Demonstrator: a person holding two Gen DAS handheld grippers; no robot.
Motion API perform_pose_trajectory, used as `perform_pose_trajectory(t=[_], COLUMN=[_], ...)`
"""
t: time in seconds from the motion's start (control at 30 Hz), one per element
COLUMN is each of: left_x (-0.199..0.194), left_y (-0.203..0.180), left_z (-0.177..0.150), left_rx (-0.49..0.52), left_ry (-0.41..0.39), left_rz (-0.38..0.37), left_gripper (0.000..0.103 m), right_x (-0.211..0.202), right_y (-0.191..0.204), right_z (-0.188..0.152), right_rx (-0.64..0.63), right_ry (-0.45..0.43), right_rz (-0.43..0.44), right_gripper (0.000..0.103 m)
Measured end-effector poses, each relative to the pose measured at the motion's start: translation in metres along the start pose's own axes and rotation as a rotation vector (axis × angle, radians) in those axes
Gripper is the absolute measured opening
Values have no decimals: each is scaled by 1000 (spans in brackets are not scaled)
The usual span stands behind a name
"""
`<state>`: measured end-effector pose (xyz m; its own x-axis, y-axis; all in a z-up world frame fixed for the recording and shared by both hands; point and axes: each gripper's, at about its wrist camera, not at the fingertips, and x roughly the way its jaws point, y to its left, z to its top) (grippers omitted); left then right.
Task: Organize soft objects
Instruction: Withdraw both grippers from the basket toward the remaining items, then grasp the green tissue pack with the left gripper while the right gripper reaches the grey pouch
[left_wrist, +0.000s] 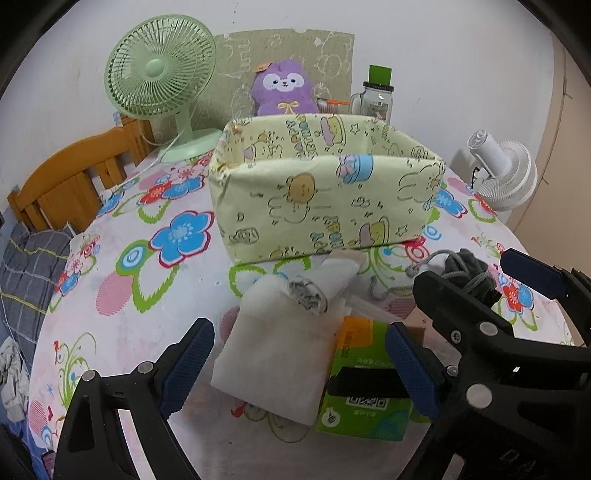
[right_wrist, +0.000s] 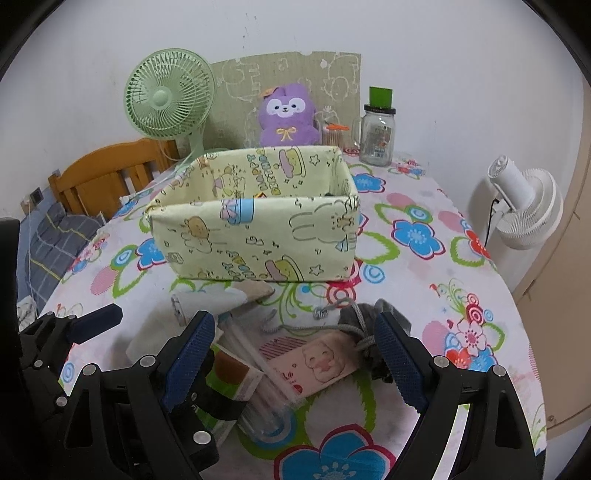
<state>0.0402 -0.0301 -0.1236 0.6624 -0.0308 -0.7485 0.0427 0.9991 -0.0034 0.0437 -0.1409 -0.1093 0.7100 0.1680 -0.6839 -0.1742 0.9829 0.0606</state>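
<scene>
A yellow cartoon-print fabric box stands mid-table, and what is inside it cannot be seen. In front of it lies a heap: a white folded cloth, a rolled white sock, a green tissue pack, a pink tissue pack and a dark grey drawstring pouch. My left gripper is open, its fingers on either side of the white cloth and not touching it. My right gripper is open above the pink pack, and its right finger is beside the pouch.
At the back stand a green desk fan, a purple plush and a glass jar. A white fan sits off the right edge. A wooden chair back is at the left. A clear plastic tube lies in the heap.
</scene>
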Motion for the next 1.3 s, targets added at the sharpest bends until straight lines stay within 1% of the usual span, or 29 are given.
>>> perform_pose_trajectory(t=[0.37,0.5,0.63,0.9,1.13,1.2,1.27,1.3], left_x=[12,11,6,-3,-5,-3,0,1], left_y=[8,9,8,-6,-23,-29,-34,-35], left_z=[-10,-9,-9,-11,-14,-16,-18,-19], left_rx=[-3,-6,-3,13,52,64,76,81], left_ry=[25,22,18,-3,2,4,17,26], left_rz=[6,7,-11,-33,-55,-49,-48,-53], left_gripper=[95,95,95,94,94,91,83,82], right_x=[15,15,13,3,-3,-2,0,1], right_y=[0,-2,-4,-12,-23,-27,-30,-31], right_z=[-10,-9,-9,-11,-20,-23,-26,-27], right_rx=[20,26,30,39,55,60,62,65], right_ry=[37,37,34,20,25,32,44,49], right_rz=[17,13,6,-18,-34,-41,-53,-58], right_gripper=[90,90,90,90,90,90,90,90])
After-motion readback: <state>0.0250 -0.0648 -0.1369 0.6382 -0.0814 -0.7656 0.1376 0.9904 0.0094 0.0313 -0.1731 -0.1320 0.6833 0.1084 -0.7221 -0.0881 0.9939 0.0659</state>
